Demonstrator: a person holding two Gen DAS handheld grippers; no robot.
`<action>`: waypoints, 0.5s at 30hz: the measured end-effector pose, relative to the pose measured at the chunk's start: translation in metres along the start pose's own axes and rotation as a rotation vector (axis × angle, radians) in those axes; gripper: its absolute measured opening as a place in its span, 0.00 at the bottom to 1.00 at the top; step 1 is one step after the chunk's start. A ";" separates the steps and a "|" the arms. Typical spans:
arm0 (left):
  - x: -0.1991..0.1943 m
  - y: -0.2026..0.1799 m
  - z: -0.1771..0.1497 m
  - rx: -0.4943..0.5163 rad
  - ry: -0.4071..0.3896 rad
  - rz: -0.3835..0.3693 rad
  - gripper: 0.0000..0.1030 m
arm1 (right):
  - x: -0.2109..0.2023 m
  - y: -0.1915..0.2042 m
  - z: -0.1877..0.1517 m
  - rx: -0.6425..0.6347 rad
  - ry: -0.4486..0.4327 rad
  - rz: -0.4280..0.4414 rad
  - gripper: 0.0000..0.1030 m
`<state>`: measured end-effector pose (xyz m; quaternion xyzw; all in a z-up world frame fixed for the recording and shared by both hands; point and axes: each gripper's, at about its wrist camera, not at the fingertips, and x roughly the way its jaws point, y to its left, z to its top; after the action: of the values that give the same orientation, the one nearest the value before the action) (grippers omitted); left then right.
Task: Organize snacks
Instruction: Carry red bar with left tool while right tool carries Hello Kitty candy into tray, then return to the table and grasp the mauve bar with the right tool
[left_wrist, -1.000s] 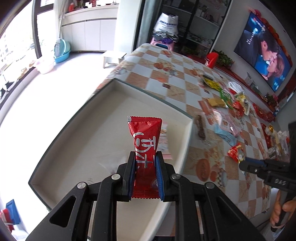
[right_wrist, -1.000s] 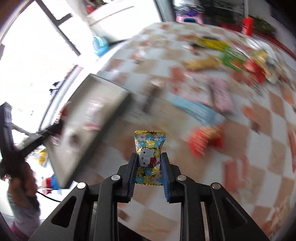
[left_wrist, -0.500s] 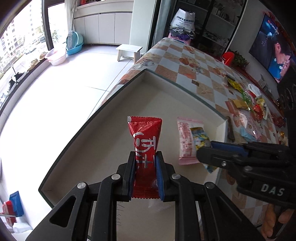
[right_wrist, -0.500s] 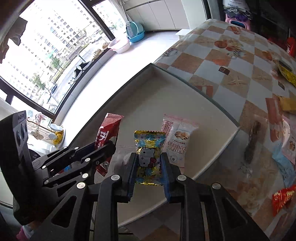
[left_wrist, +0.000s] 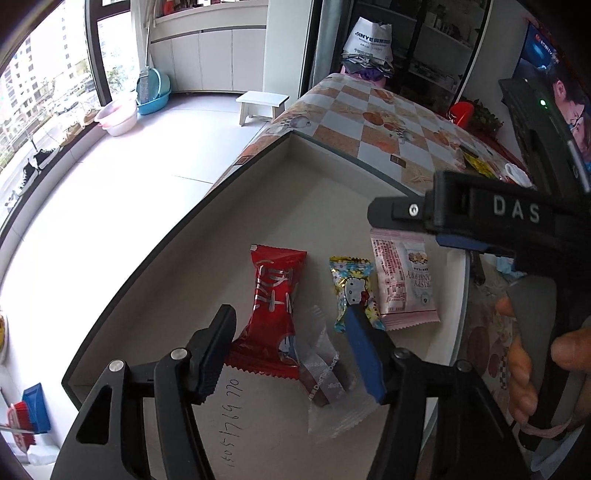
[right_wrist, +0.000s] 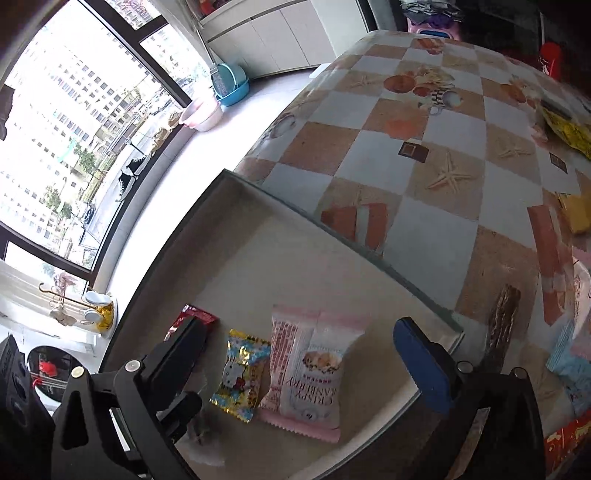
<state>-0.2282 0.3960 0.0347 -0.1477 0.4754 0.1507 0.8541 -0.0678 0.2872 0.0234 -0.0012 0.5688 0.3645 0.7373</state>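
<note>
The shallow box sits at the corner of the checked table, its left wall running along the table's edge with bare floor beyond; the far half of its floor is free. Inside lie the red packet, the cartoon-cat sweet, the pink cracker pack and a clear wrapper side by side. The left gripper has just been opening, jaws apart and clear of the red packet between them; the right gripper has just been opening too, spread wide above the sweet and pack, holding nothing.

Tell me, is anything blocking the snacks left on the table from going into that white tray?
Nothing visible does. The tray is open-topped with bare floor left beyond the pink packet. The dark bar lies just outside its low rim, and the right gripper is open and empty.
</note>
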 end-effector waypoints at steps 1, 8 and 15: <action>-0.001 -0.001 0.000 -0.001 -0.002 0.002 0.64 | -0.003 0.000 0.003 0.013 -0.005 0.050 1.00; -0.020 -0.012 -0.001 0.001 -0.037 -0.046 0.69 | -0.073 -0.003 -0.012 -0.043 -0.080 0.138 1.00; -0.042 -0.065 -0.002 0.123 -0.055 -0.142 0.74 | -0.132 -0.128 -0.053 0.267 -0.118 -0.157 1.00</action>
<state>-0.2246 0.3313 0.0770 -0.1242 0.4485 0.0644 0.8828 -0.0547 0.0999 0.0624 0.0739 0.5662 0.2264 0.7891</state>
